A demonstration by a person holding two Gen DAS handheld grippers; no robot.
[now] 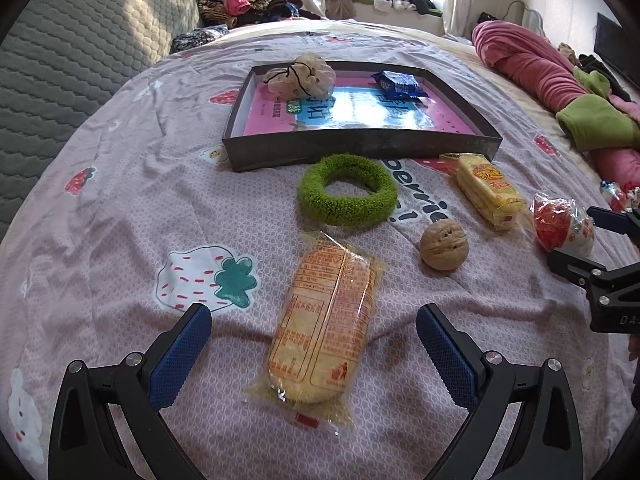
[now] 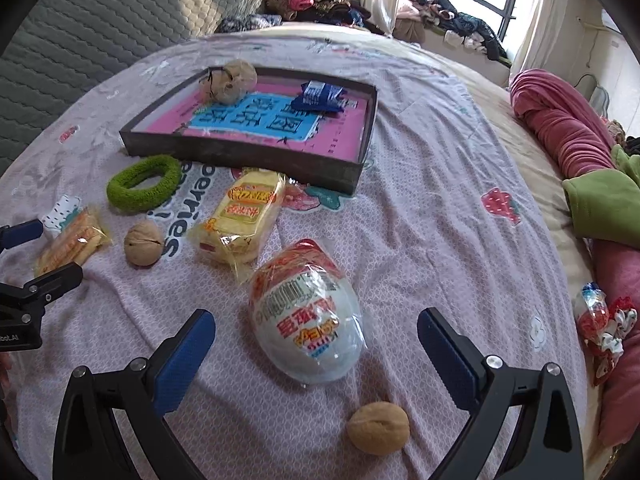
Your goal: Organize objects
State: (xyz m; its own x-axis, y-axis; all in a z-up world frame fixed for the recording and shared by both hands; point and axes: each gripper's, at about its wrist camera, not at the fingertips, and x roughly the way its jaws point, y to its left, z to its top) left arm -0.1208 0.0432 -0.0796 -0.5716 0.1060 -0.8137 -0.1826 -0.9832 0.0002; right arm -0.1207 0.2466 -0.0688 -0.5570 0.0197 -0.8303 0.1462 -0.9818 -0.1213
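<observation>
A dark tray (image 1: 360, 148) (image 2: 240, 152) on the bed holds a beige drawstring pouch (image 1: 300, 74) (image 2: 230, 80) and a blue snack packet (image 1: 400, 84) (image 2: 320, 96). My left gripper (image 1: 314, 336) is open, its fingers either side of an orange cracker packet (image 1: 324, 320) (image 2: 70, 244) lying on the sheet. My right gripper (image 2: 316, 340) is open around a wrapped egg-shaped toy (image 2: 308, 316) (image 1: 562, 226). A green ring scrunchie (image 1: 346, 188) (image 2: 144, 182), a yellow cracker packet (image 1: 488, 188) (image 2: 240, 216) and a walnut (image 1: 444, 248) (image 2: 142, 242) lie between. A second walnut (image 2: 378, 426) lies near the right gripper.
A grey quilted headboard (image 1: 72, 52) stands at the left. Pink and green blankets (image 1: 560, 76) (image 2: 580, 152) lie along the right bed edge, with wrapped sweets (image 2: 600, 320) beside them. Piled clothes (image 1: 248, 0) sit behind the bed.
</observation>
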